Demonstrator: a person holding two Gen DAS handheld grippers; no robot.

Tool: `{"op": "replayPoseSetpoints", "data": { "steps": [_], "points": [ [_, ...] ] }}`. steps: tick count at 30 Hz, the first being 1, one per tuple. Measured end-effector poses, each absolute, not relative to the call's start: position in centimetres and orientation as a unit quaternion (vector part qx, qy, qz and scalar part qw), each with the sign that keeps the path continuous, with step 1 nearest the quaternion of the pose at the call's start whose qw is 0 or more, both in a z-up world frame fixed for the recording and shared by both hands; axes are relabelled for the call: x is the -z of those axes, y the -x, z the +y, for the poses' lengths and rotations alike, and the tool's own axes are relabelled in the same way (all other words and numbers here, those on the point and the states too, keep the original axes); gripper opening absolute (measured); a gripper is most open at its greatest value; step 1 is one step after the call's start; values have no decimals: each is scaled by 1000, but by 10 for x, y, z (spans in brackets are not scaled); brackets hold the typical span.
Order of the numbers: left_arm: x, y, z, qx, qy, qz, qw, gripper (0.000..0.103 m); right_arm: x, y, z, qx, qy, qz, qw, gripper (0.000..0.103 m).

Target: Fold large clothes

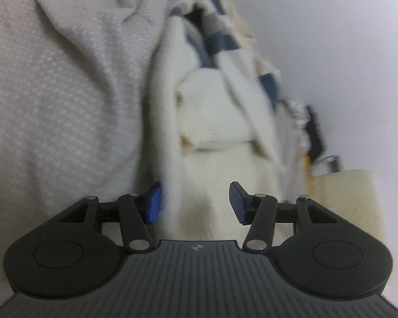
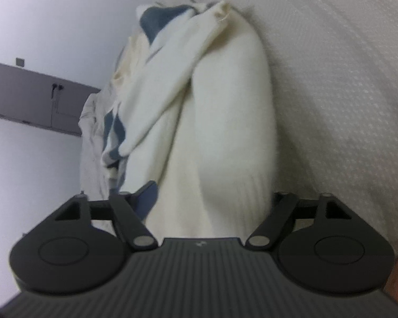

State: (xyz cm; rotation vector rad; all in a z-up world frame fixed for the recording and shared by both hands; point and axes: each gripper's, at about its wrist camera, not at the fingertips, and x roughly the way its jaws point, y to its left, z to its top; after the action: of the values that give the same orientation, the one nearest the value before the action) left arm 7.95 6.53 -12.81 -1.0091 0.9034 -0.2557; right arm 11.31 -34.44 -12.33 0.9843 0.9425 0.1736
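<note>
Nearest the left wrist camera, the left gripper [image 1: 196, 202] stands with its blue-padded jaws spread; the cream-white knitted garment with navy-blue stripes [image 1: 215, 122] fills the gap between them, but whether either pad touches it cannot be told. In the right wrist view, the right gripper [image 2: 212, 204] also brackets a thick ribbed fold of the same cream-white knitted garment [image 2: 207, 122]; one blue pad shows at the left, the other finger is hidden behind the cloth, so whether it is clamped or merely wide around the fabric cannot be told.

The garment appears bunched and draped in loose vertical folds, not laid flat; folding seems at an early stage, with spreading, smoothing and every fold apparently left to do.

Beyond it lies a pale grey dotted bedcover [image 1: 53, 100], then a plain white wall [image 1: 345, 39]. At the garment's right edge in the left view, small dark and metallic shapes are blurred beyond naming. Motion blur softens the knit throughout.
</note>
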Motion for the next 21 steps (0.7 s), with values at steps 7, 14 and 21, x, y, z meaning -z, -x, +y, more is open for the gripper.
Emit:
{"op": "replayPoseSetpoints", "data": {
  "steps": [7, 14, 21],
  "points": [
    [126, -64, 67, 162, 526, 380, 744, 58, 116, -105, -358, -100, -508, 376, 769, 67],
    [141, -67, 41, 75, 457, 465, 755, 58, 115, -107, -359, -108, -523, 367, 761, 67],
    [155, -69, 36, 46, 454, 472, 754, 58, 121, -104, -363, -34, -481, 407, 776, 58]
  ]
}}
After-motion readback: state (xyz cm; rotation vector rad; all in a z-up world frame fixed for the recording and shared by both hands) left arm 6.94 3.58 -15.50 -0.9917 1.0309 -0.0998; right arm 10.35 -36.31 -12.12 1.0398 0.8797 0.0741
